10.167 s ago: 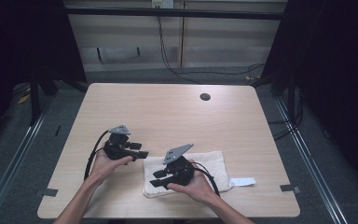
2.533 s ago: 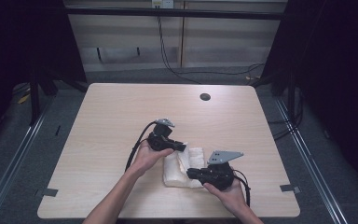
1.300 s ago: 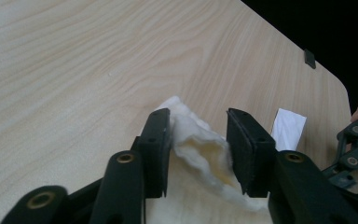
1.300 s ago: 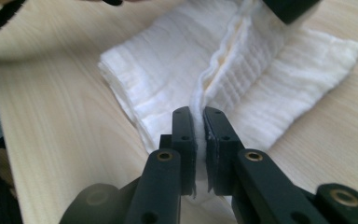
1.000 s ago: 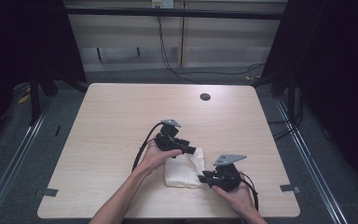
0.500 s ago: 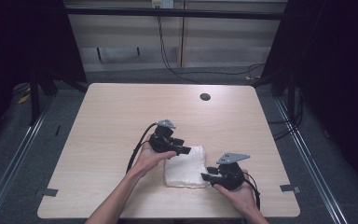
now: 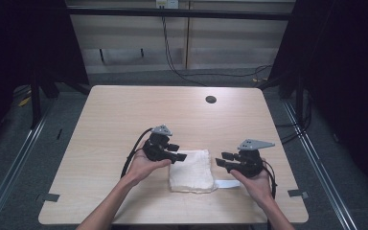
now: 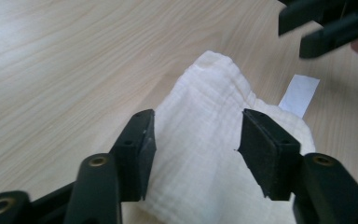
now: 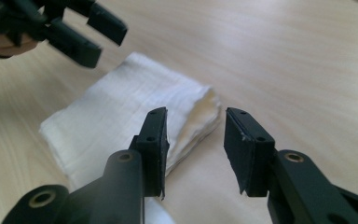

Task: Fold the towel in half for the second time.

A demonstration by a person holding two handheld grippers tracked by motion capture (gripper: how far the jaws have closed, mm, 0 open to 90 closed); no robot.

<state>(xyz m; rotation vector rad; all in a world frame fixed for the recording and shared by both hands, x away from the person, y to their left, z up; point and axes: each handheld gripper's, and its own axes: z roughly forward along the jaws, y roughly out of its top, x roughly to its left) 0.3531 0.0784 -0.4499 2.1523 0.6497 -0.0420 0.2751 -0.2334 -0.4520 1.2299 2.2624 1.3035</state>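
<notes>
Folded cloth point(image 7: 190, 170) lies flat on tabletop point(image 7: 124, 115) btwn my hands. Left hand-held gripper point(image 7: 178, 152) & right hand-held gripper point(image 7: 223, 159) both just been opening, nothing pinched. Soft, light, floppy: I'd nip a stacked edge.

Table: light wood table point(image 7: 124, 120) (round dark hole near far edge)
On it: folded white cloth point(image 7: 190, 170), white label point(image 7: 227, 184)
</notes>
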